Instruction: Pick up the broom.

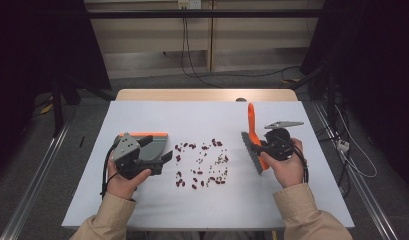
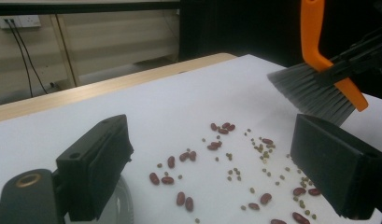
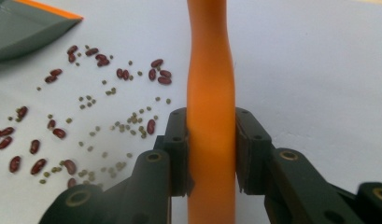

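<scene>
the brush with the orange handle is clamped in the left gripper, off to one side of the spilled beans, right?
Not quite: the brush is clamped in the right gripper, not the left. The right gripper view shows its jaws pressed on the orange handle. It does sit beside the beans.

Both forearms come in low in tan sleeves. The left hand (image 1: 123, 176) holds the left gripper (image 1: 164, 159) pointing inward, its jaws standing wide apart. The right hand (image 1: 286, 167) holds the right gripper (image 1: 255, 148) facing it, jaws clamped tight.
</scene>
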{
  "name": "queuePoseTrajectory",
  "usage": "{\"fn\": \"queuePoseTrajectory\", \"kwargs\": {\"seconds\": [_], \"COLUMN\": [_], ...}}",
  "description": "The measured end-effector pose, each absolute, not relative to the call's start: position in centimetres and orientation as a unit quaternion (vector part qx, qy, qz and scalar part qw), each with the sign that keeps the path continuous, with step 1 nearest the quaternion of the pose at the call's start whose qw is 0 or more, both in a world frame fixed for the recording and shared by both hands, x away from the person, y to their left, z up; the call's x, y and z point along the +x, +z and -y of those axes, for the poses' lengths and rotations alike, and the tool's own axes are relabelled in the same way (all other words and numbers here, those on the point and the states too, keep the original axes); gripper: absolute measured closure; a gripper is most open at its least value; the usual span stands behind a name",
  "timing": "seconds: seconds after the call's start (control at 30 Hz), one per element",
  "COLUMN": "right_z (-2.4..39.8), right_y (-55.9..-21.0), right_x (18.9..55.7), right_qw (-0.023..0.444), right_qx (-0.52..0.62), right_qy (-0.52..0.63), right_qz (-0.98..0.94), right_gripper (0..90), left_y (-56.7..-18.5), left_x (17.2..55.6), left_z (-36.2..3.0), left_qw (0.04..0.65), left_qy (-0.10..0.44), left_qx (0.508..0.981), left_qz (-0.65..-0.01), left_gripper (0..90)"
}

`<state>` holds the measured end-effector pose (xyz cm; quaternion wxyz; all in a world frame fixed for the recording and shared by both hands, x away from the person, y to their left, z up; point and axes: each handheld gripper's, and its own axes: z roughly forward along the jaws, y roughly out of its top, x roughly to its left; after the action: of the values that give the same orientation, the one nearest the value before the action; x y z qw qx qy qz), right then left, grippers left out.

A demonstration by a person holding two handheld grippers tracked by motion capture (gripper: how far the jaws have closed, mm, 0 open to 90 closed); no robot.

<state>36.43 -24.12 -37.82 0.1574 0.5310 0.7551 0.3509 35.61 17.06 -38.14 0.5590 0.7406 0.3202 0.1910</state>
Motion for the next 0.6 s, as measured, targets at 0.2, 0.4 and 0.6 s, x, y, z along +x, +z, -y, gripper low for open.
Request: {"fn": "queuePoseTrajectory", "kwargs": {"seconds": [0.2,0.4,0.6], "right_z": [23.8,23.4,23.1], "right_y": [-39.0,-39.7,-40.2], "right_x": [37.6,38.3,38.7], "right_qw": [0.16,0.174,0.189], "right_qx": [0.53,0.528,0.522], "right_qy": [0.348,0.343,0.339], "right_qz": [-0.756,-0.757,-0.759], "right_gripper": [70.7,70.8,70.7], "left_y": [-38.6,-38.9,-39.3], "left_x": [35.8,35.9,36.0], "left_z": [-17.8,-18.3,-19.0], "left_qw": [0.554,0.55,0.547], "left_qy": [0.19,0.188,0.186], "left_qx": [0.741,0.743,0.742], "left_qz": [-0.328,-0.332,-0.34], "left_gripper": [11.7,11.6,11.3]}}
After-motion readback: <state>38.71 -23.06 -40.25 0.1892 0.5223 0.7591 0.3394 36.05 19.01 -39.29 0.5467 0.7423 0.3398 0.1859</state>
